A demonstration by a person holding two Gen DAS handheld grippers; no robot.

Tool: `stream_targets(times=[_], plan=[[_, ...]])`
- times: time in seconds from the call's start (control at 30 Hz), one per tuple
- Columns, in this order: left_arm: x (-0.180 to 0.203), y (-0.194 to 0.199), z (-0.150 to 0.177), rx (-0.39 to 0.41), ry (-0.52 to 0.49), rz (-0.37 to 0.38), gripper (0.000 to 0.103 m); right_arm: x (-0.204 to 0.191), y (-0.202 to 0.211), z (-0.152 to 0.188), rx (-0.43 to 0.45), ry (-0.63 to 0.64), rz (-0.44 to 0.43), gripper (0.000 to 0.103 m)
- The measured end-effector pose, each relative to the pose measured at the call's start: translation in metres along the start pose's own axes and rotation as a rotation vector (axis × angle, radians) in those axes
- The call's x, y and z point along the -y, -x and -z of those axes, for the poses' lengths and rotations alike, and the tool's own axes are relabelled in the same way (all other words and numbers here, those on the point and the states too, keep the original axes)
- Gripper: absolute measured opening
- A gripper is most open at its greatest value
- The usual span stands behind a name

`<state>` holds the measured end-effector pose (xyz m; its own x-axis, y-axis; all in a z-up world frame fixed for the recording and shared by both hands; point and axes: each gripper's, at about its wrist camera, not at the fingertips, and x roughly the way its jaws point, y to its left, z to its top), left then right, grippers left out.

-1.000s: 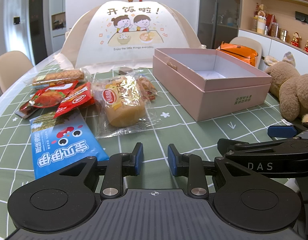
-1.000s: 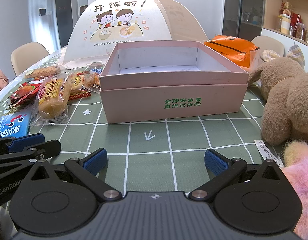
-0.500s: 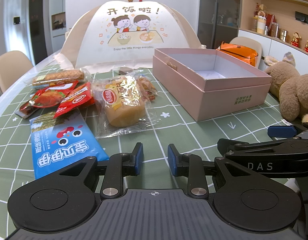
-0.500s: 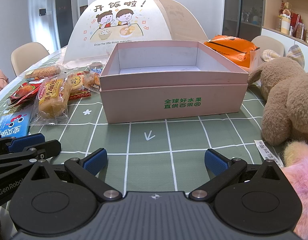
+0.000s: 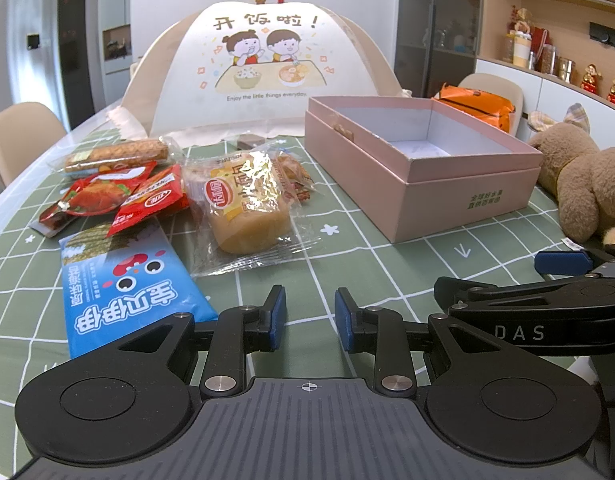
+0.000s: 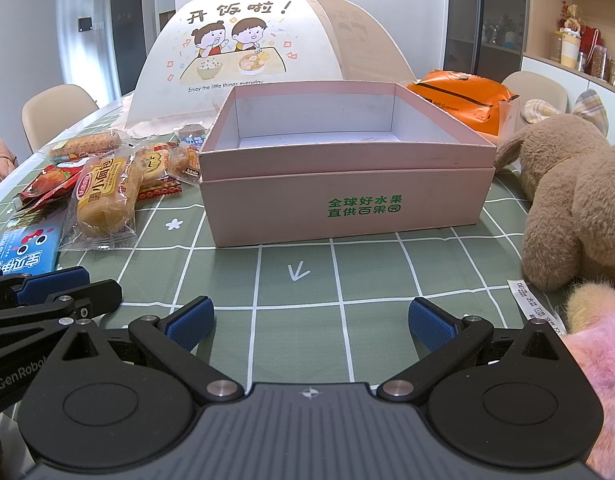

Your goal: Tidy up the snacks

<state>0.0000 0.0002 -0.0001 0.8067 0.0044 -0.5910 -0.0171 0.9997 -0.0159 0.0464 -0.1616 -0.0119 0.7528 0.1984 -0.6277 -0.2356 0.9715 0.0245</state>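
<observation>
An open, empty pink box [image 5: 427, 168] [image 6: 347, 184] stands on the green checked tablecloth. Left of it lie several snacks: a bread bun in clear wrap [image 5: 243, 204] [image 6: 105, 196], a blue packet [image 5: 123, 284] [image 6: 21, 250], red packets [image 5: 119, 196] [image 6: 47, 182], a long biscuit pack [image 5: 115, 154] [image 6: 87, 144] and small wrapped cakes [image 6: 163, 162]. My left gripper [image 5: 310, 316] hovers low before the snacks, jaws a narrow gap apart, empty. My right gripper [image 6: 310, 320] faces the box, jaws wide open, empty.
A white food-cover tent [image 5: 263, 68] [image 6: 263, 52] stands behind. A brown plush toy [image 5: 587, 184] [image 6: 571, 200] lies right of the box, pink fur [image 6: 595, 372] near my right gripper. An orange bag [image 6: 463, 100] sits behind the box. Chairs ring the table.
</observation>
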Motion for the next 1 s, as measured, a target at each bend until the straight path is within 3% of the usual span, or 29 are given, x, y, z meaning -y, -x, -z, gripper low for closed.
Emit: stream_targets(times=[0.77,0.9,1.0], plan=[[0.003,0.003,0.005,0.000,-0.003,-0.003,0.031,0.000,0.000,0.000,-0.003,0.002,-0.002,0.103],[0.000,0.005,0.004,-0.004,0.007,0.017,0.031,0.001,-0.007,-0.012,-0.120,0.048,-0.048,0.103],[-0.016,0.010,-0.006,-0.079,0.076,0.121,0.029,0.000,-0.008,-0.026,-0.229,0.075,-0.071,0.103]])
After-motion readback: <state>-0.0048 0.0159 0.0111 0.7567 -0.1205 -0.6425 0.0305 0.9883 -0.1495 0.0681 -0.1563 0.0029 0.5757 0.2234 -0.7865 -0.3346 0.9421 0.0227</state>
